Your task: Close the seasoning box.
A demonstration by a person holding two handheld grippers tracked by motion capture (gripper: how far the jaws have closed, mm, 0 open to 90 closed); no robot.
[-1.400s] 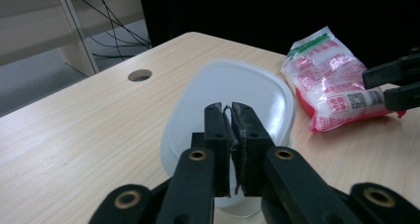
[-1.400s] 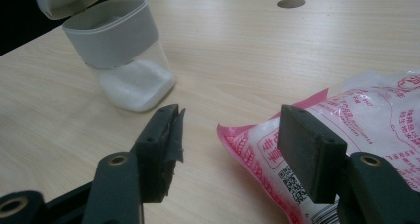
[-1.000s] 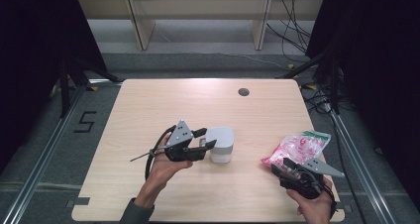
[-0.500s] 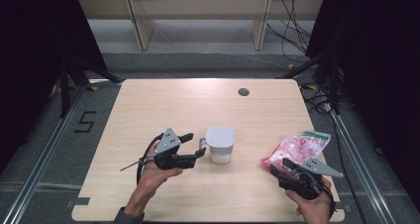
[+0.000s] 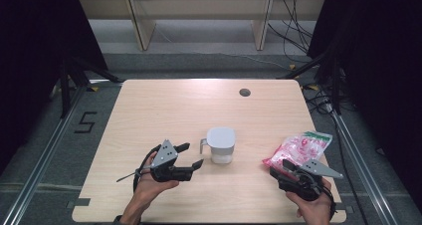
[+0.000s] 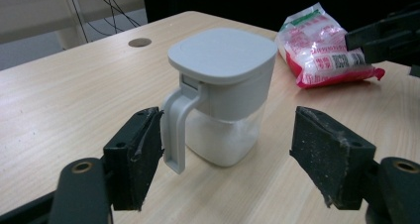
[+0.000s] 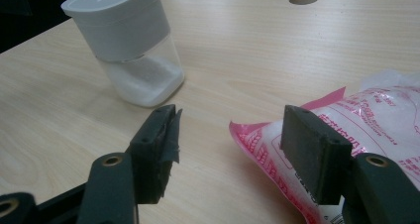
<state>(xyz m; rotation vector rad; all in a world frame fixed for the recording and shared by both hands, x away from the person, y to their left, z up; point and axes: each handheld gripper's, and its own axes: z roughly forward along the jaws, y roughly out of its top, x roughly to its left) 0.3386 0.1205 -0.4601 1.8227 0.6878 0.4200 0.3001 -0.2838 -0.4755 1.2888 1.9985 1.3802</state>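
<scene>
The white jug (image 5: pixel 220 144) with the grey lid stands upright near the middle of the table (image 5: pixel 164 105), and I use it as the landmark. Its handle (image 6: pixel 174 130) points to the person's left, toward the left gripper (image 5: pixel 191 155), which lies on the table just beside the jug on that side. The jaws of this gripper have just been opening and now they stand wide and released. In the left gripper view the handle is close to the inner face of one pad (image 6: pixel 148 152), but the jug is a little beyond the jaws and nothing is pressed between them.

The pink bag (image 5: pixel 298 149) lies flat well to the right of the jug, with its long axis slanting away from the person. The right gripper (image 5: pixel 284 166) is at the near end of this bag. Its jaws are apart. In the right gripper view the corner of the bag (image 7: pixel 257 140) is near the gap, and one pad (image 7: pixel 309 152) stands over the plastic, but I see no grip on it.

The left hand is clearly nearer to the jug. I judge that the next move depends on the handle: it is vertical and faces the left gripper, so the jaws can come straight forward around it
</scene>
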